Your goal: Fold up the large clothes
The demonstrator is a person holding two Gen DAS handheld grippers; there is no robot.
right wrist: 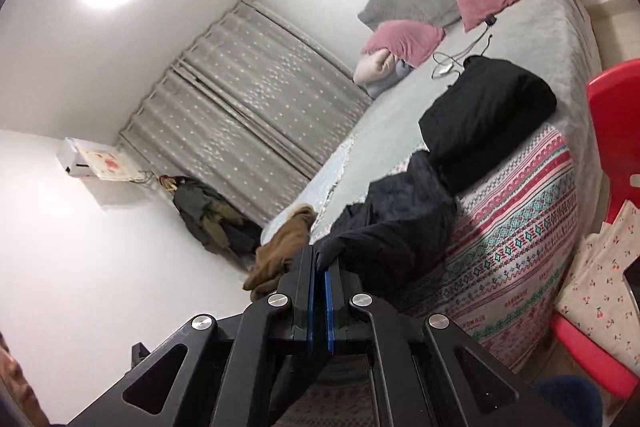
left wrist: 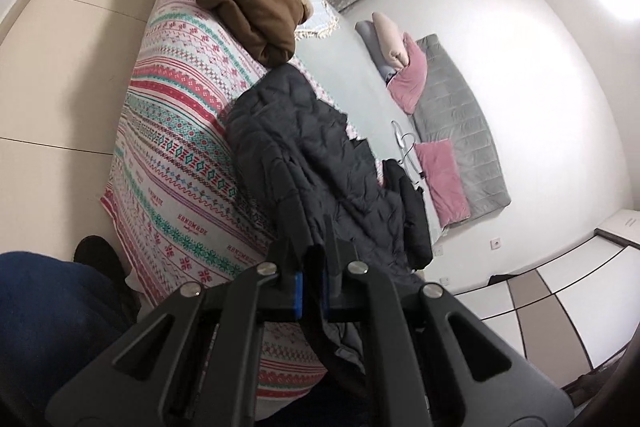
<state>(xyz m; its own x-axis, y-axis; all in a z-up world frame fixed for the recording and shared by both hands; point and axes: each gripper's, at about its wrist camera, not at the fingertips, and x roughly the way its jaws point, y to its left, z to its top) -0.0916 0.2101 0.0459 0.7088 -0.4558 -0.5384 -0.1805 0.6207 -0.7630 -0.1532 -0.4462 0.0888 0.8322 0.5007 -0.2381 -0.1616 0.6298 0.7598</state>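
Across the patterned red-and-teal bed cover [left wrist: 180, 147], toward 12 o'clock, lies the dark quilted jacket [left wrist: 304, 147]. Left tongs [left wrist: 313, 259] and right tongs [right wrist: 319, 267] clamp its edge. Thin bites may slip under tension.

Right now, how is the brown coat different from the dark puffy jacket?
The brown coat is bundled up and lies untouched; the dark quilted jacket is stretched out, pinched by the left gripper and the right gripper. The brown coat looks plain and soft; the dark jacket is stitched. Both lie on the patterned blanket.
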